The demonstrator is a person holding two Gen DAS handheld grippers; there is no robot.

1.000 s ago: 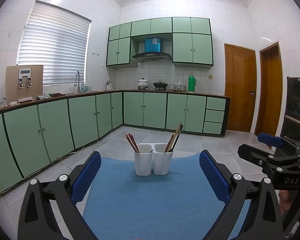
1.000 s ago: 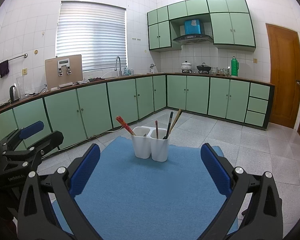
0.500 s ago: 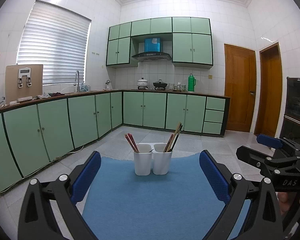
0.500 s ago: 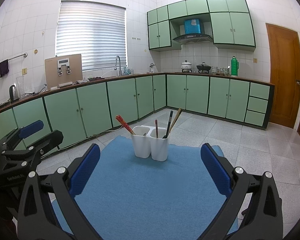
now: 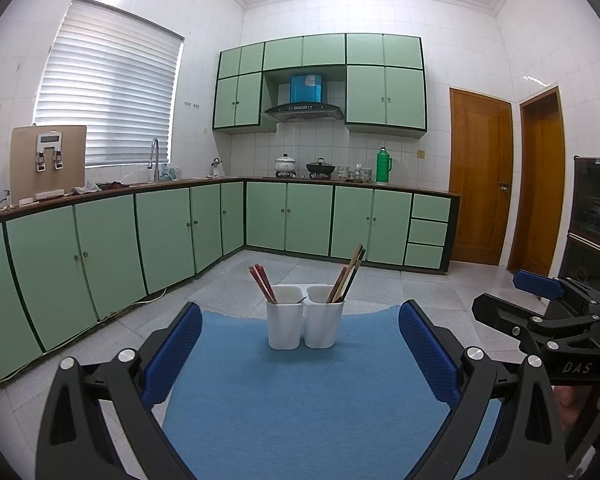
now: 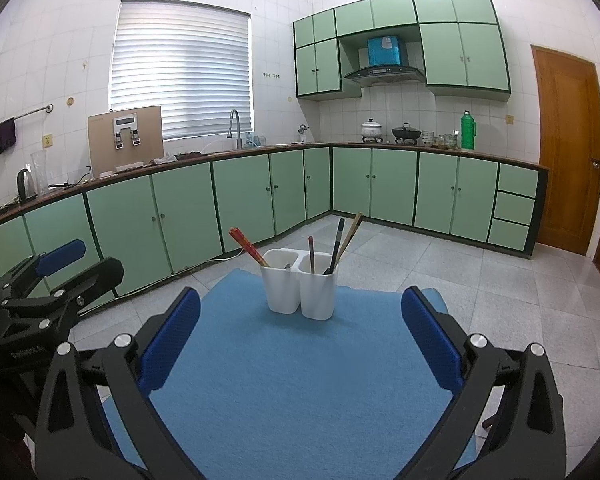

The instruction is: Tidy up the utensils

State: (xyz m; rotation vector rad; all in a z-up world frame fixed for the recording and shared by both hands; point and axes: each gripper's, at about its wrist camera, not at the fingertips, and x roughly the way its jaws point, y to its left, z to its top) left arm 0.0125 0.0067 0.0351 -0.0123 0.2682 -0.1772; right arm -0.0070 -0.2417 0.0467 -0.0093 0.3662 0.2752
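Note:
A white two-compartment utensil holder (image 5: pixel 305 316) (image 6: pixel 299 289) stands at the far end of a blue mat (image 5: pixel 300 400) (image 6: pixel 300 380). Red chopsticks (image 5: pixel 261 282) (image 6: pixel 247 246) lean out of its left compartment, where a metal handle tip also shows. Brown, black and pale chopsticks (image 5: pixel 348 276) (image 6: pixel 340 240) stand in the right compartment. My left gripper (image 5: pixel 300 354) is open and empty, well short of the holder. My right gripper (image 6: pixel 300 344) is also open and empty. Each gripper shows at the edge of the other's view.
The mat covers a table whose edges are hidden. Beyond it lie a tiled floor (image 5: pixel 380 280), green base cabinets (image 5: pixel 160 236) along the left and back walls, and wooden doors (image 5: pixel 480 176) at the right.
Almost nothing moved; both grippers stay open and hover in place, with only a slight drift of the views.

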